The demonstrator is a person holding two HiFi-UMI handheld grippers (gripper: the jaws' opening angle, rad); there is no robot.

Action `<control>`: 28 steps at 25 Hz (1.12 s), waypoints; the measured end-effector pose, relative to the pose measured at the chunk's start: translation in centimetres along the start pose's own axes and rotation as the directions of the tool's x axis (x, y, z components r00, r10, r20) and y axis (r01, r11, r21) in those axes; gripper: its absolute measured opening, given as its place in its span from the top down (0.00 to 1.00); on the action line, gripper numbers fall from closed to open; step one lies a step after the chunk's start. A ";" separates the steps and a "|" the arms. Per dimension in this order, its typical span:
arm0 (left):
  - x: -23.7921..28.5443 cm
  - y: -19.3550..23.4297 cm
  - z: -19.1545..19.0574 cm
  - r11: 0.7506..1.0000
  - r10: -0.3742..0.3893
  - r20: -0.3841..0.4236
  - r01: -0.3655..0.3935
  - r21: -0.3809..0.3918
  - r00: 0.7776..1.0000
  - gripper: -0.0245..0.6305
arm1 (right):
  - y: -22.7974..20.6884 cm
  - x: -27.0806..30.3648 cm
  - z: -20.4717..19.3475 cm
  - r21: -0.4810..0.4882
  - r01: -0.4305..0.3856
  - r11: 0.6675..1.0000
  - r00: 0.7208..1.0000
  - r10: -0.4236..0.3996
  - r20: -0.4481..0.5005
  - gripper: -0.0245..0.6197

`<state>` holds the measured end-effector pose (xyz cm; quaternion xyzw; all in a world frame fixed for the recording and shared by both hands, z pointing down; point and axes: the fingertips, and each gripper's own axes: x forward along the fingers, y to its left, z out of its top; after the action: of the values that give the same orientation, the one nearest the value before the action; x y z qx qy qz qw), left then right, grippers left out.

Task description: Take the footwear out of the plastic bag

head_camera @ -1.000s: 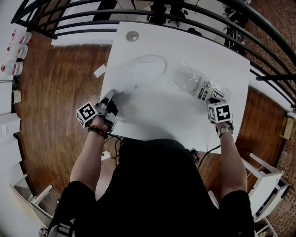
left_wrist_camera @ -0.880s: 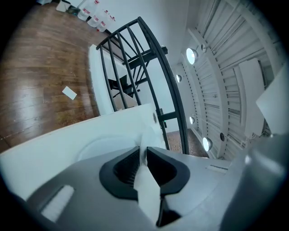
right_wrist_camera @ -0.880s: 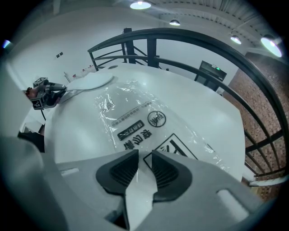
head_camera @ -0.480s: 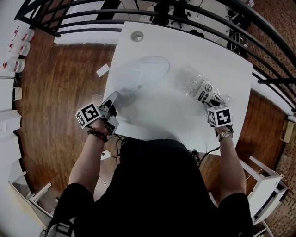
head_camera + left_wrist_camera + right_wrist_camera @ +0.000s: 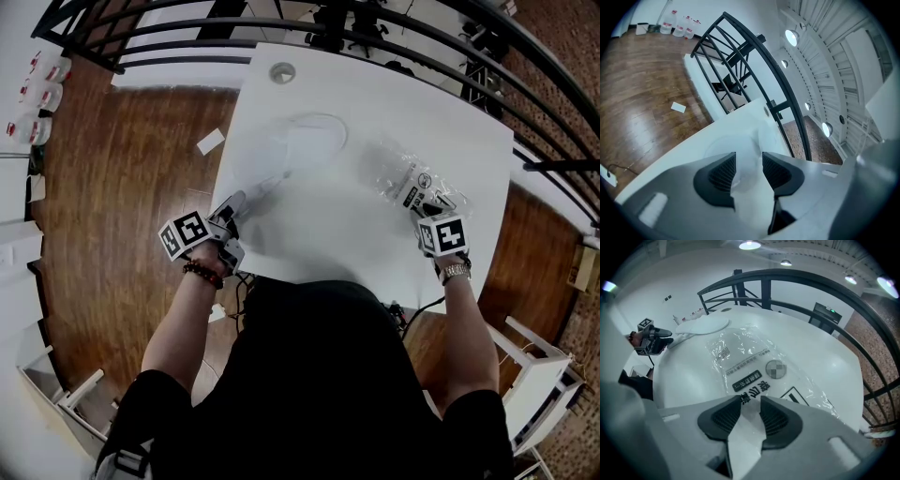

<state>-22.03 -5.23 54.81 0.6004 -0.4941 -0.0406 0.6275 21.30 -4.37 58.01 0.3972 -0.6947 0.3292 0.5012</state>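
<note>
A flat white slipper [image 5: 314, 141] lies on the white table [image 5: 375, 94], outside the bag, and shows far off in the right gripper view [image 5: 702, 326]. Its near end [image 5: 750, 187] reaches between the jaws of my left gripper [image 5: 236, 201], which stand apart around it without pressing [image 5: 749, 164]. A clear plastic bag [image 5: 412, 183] with black printed labels lies flat at the right [image 5: 750, 362]. My right gripper [image 5: 433, 212] sits at the bag's near edge with its jaws apart and the film between them, not pinched [image 5: 751, 411].
A black railing [image 5: 422, 37] runs round the table's far side. A round fitting [image 5: 282, 71] sits in the tabletop's far corner. On the wooden floor to the left lie a paper scrap [image 5: 211, 142] and some bottles [image 5: 42, 94]. White furniture [image 5: 539, 375] stands at the lower right.
The slipper has settled flat on the table. The left gripper has drawn back slightly toward the table's near edge. The right gripper has hardly moved on the bag.
</note>
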 end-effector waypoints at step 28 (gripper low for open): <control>-1.4 -6.9 -3.5 0.894 -0.165 -0.140 0.207 0.396 0.976 0.75 | 5.1 -6.2 2.2 0.024 0.138 0.990 0.956 -0.140 0.257 0.80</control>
<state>-16.65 -3.74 49.23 0.7639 -0.3991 0.0345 0.5059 16.97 -2.51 51.11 0.4861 -0.7233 0.2407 0.4273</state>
